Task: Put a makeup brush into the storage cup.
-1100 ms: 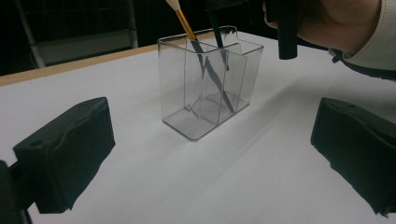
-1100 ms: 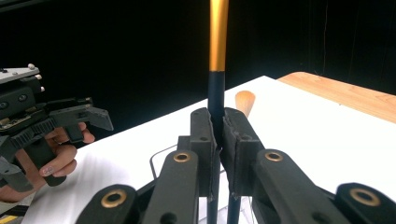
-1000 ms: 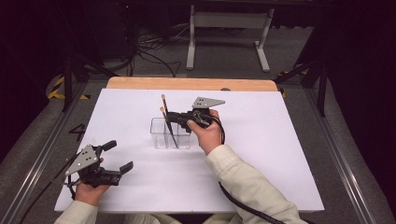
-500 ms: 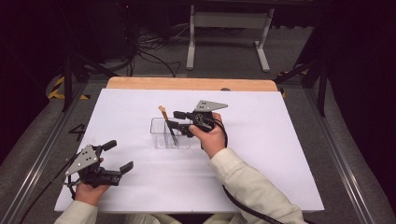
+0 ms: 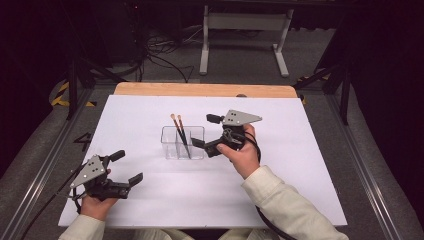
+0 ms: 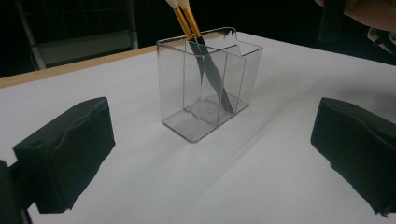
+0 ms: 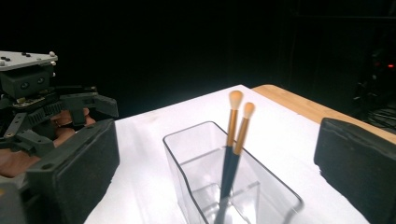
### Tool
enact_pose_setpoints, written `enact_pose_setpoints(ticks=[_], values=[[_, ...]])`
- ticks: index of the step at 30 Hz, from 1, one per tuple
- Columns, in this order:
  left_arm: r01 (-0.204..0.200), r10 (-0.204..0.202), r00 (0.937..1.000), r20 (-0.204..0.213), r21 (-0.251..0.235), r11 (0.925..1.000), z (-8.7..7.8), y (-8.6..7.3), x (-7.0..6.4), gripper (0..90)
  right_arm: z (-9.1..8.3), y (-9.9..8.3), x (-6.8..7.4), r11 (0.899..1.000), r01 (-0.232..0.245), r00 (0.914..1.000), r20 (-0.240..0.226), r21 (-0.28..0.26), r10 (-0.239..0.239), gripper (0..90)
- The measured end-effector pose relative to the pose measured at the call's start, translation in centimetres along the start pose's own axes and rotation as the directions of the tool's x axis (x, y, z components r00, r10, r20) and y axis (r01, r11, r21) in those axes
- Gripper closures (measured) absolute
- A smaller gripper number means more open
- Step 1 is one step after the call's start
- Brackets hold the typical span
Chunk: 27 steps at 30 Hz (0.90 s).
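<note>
Beside the clear holder [image 5: 183,142], right claw [image 5: 207,131] spread empty, two brushes [image 7: 233,135] inside, left claw [image 5: 125,166] spread, divider walls [image 6: 223,79] seen from left gripper view.

A white sheet [image 5: 150,115] is being borne by a wooden table [image 5: 200,89], whose far edge is being left bare. The table is being flanked by metal rails [image 5: 40,170] over a grey floor [image 5: 240,55]. Beyond it, a white stand [image 5: 245,22] and tangled cables [image 5: 160,55] are being swallowed by darkness.
</note>
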<state>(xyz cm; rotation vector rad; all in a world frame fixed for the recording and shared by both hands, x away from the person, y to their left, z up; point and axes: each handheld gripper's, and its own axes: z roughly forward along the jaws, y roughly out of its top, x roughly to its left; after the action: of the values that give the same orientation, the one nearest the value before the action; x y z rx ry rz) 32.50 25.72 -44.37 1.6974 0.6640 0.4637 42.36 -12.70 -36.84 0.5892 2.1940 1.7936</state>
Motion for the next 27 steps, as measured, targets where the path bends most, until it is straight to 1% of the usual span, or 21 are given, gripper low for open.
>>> enact_pose_setpoints(ticks=[2,3,4,6,7,9,11,12,13,14,18,20,22,27], values=[[-0.001,0.001,1.0,0.0,0.001,1.0,0.0,0.0,0.0,0.2,-1.1,0.0,-0.1,1.0,0.005,0.9997,0.025,0.002,-0.005,1.7],[-0.004,0.004,1.0,0.002,0.004,1.0,0.0,0.1,0.0,0.2,-1.1,0.0,-0.1,1.0,0.005,0.9997,0.025,0.002,-0.005,1.7],[0.003,-0.003,1.0,0.001,0.0,1.0,0.1,0.1,-0.1,0.2,-1.7,0.0,-0.2,1.0,0.008,0.9993,0.035,0.009,-0.009,1.4],[-0.001,0.001,1.0,0.003,0.005,1.0,0.1,0.1,0.0,0.2,-3.2,0.0,-0.5,1.0,-0.007,0.9985,0.055,0.005,0.007,1.4],[0.002,-0.002,1.0,0.0,-0.002,1.0,0.2,0.1,0.0,0.2,-3.6,-0.1,-0.6,1.0,-0.006,0.9982,0.059,0.008,0.006,1.3],[0.001,-0.001,1.0,0.001,0.001,1.0,0.2,0.1,0.0,0.2,-4.6,-0.1,-0.9,1.0,0.0,0.997,0.077,0.01,0.0,1.5],[-0.001,0.001,1.0,0.001,-0.001,1.0,0.2,0.1,0.0,0.2,-5.6,-0.2,-1.2,1.0,-0.004,0.9956,0.094,0.014,0.003,1.2],[-0.001,0.001,1.0,0.001,-0.001,1.0,0.2,0.1,0.0,0.2,-5.6,-0.2,-1.2,1.0,-0.004,0.9956,0.094,0.014,0.003,1.2],[-0.002,0.002,1.0,0.002,0.002,1.0,0.3,0.2,0.0,0.2,-6.5,-0.3,-1.5,1.0,-0.004,0.9934,0.115,0.018,0.002,1.3],[-0.002,0.002,1.0,0.002,0.002,1.0,0.3,0.2,0.0,0.2,-6.5,-0.3,-1.5,1.0,-0.004,0.9934,0.115,0.018,0.002,1.3],[-0.001,0.001,1.0,0.004,0.003,1.0,0.2,0.2,0.0,0.2,-8.2,-0.7,-2.0,1.0,-0.007,0.9891,0.147,0.013,0.005,1.2],[0.0,0.0,1.0,0.001,-0.003,1.0,0.1,0.2,0.0,0.2,-9.1,-0.8,-2.2,1.0,-0.006,0.9865,0.164,0.02,0.002,1.4],[0.001,-0.001,1.0,0.002,-0.002,1.0,0.1,0.2,0.1,0.2,-9.9,-0.9,-2.5,0.999,0.004,0.9832,0.182,0.033,-0.01,1.3],[0.002,-0.002,1.0,0.001,-0.002,1.0,0.1,0.2,0.1,0.2,-12.0,-1.1,-3.0,1.0,-0.009,0.9755,0.22,0.024,0.004,1.2]])
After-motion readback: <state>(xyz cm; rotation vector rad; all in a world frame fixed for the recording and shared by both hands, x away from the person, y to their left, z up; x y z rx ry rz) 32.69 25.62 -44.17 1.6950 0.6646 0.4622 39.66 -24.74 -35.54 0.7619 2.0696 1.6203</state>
